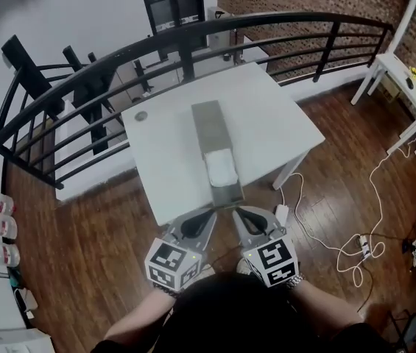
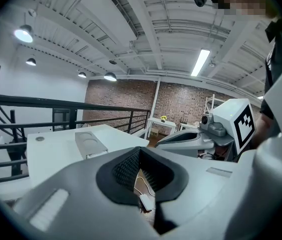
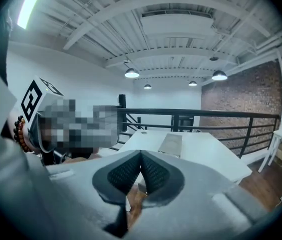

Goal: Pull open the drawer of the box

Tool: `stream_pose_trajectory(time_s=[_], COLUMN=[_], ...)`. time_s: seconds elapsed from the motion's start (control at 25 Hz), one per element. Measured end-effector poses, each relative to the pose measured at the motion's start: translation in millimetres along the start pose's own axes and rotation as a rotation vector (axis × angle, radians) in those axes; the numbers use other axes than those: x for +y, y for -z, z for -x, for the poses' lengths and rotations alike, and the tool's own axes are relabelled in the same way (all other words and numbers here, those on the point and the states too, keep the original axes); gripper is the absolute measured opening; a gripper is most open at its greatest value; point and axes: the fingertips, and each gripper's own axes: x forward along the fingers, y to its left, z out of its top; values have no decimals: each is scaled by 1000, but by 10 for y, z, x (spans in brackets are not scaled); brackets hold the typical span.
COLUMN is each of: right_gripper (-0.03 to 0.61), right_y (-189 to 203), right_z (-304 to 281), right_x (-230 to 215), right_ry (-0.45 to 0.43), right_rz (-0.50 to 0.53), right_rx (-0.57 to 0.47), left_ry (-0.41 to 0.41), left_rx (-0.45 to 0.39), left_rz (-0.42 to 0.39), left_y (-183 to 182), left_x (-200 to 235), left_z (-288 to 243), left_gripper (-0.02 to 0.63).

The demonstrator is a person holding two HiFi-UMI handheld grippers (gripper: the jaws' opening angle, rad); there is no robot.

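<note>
Though the long grey box lay lengthwise on the white counter, its drawer appeared already drawn out toward the person. The drawer's front panel sat close to the counter's near edge, and something white and folded lay inside. The box looked like a thin, light, stiff shell that would likely skid on the smooth top under a hard tug. Its body probably wanted steadying while the front panel's lip was pinched. The left gripper and right gripper hung just off that near edge, one on each side of the drawer front, each with its jaws closed together on nothing. Room toward the person was open. A black railing stood well behind the counter, and a white cable trailed over the floor at right.
</note>
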Motion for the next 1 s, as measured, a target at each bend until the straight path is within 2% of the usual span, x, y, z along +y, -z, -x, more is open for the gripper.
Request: stream_pose_trajectory(time_s=[0.4,1.0], right_gripper=[-9,-9], right_y=[-44,-35], right_z=[30,98], right_x=[29,11], right_ry=[-49,-55], right_rz=[22,28], right_rx=[-13,-18], left_ry=[-27,-37], left_rx=[-2,-2], left_rz=[2,-3], left_y=[10,-2], left_x=[-91,-153], left_z=[-4,-21], left_gripper=[11,11])
